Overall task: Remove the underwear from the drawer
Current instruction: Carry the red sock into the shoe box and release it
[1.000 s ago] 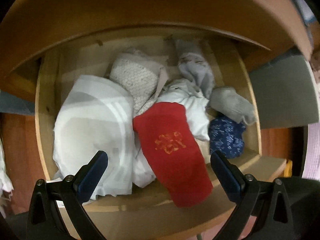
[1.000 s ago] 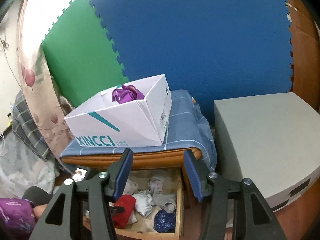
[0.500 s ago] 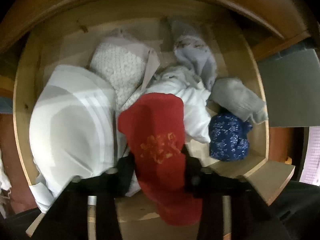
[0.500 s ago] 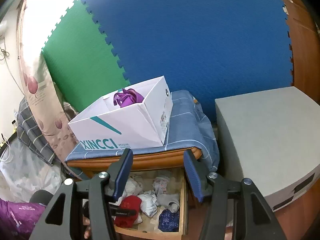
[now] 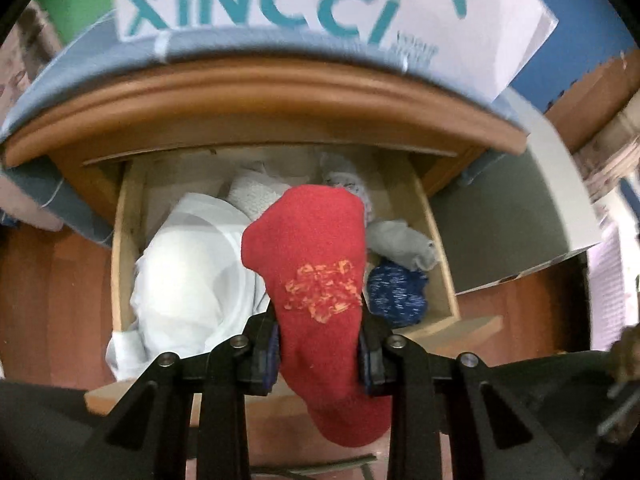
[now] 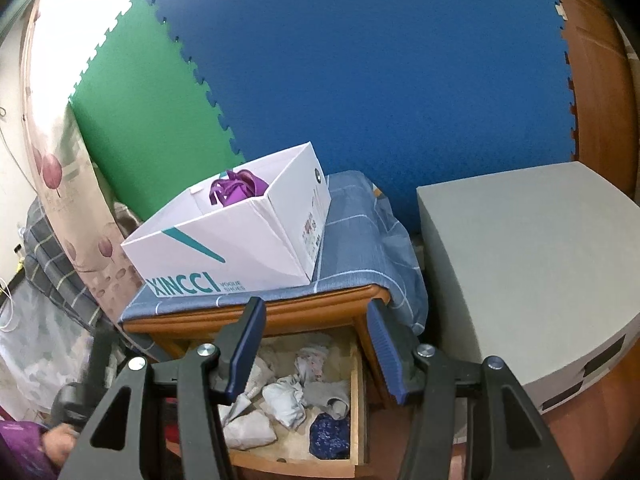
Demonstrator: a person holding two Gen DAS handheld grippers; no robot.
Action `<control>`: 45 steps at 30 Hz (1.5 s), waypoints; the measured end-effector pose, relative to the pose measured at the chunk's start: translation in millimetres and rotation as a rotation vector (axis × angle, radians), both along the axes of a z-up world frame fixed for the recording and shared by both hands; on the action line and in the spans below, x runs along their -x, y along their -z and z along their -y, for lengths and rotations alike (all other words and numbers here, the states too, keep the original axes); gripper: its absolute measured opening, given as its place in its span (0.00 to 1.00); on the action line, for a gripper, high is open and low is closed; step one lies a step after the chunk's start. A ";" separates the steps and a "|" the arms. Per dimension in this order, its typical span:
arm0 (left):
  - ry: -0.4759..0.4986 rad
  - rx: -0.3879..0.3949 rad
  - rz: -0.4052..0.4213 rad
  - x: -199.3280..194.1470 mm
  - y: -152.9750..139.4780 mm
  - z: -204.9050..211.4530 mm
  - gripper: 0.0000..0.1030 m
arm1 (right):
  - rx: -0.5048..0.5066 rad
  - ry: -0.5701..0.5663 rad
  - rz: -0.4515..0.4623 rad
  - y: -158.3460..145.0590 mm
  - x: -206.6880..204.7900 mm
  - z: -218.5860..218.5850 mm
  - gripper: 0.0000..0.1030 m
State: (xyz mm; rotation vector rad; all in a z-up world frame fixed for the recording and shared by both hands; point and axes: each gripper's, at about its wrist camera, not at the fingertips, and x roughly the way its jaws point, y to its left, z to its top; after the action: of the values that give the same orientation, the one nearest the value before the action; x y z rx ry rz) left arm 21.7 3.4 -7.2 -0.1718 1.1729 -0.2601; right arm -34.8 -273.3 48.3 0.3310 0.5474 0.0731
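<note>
My left gripper (image 5: pixel 318 354) is shut on a red garment with an orange print (image 5: pixel 316 264) and holds it up above the open wooden drawer (image 5: pixel 124 240). White (image 5: pixel 188 280), grey (image 5: pixel 400 242) and dark blue (image 5: pixel 396 294) garments lie in the drawer. My right gripper (image 6: pixel 316 344) is open and empty, hanging high above the same drawer (image 6: pixel 356 400), where the white (image 6: pixel 284 398) and blue (image 6: pixel 330 432) pieces show between its fingers.
A white XINCCI box (image 6: pixel 240 248) holding a purple garment (image 6: pixel 238 188) stands on the blue cloth (image 6: pixel 352 240) over the nightstand. A grey block (image 6: pixel 520 264) stands to the right. Blue and green foam mats (image 6: pixel 360 80) cover the wall.
My left gripper closed on the red garment and lifted it up out of the drawer, pulling back so the nightstand top and box came into view. My right gripper rose slightly.
</note>
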 end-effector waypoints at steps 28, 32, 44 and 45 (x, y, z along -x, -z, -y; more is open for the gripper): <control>-0.017 0.034 0.371 -31.9 -229.7 -20.3 0.28 | -0.169 0.072 -0.072 16.7 -6.1 27.4 0.52; -0.033 -0.015 0.391 -80.3 -239.3 -12.7 0.28 | -0.183 0.068 -0.071 17.6 -6.2 29.0 0.52; -0.080 -0.154 0.271 -211.1 -180.2 4.8 0.28 | -0.179 0.041 -0.087 19.8 -11.3 24.0 0.52; -0.083 -0.157 0.261 -214.7 -175.5 4.5 0.28 | -0.182 0.040 -0.091 20.4 -12.2 23.9 0.52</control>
State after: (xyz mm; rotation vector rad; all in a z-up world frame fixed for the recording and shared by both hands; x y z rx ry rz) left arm 236.4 -1.1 168.4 -0.0461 0.9199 -0.1124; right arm -22.7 -297.2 27.9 0.5239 0.6254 0.0698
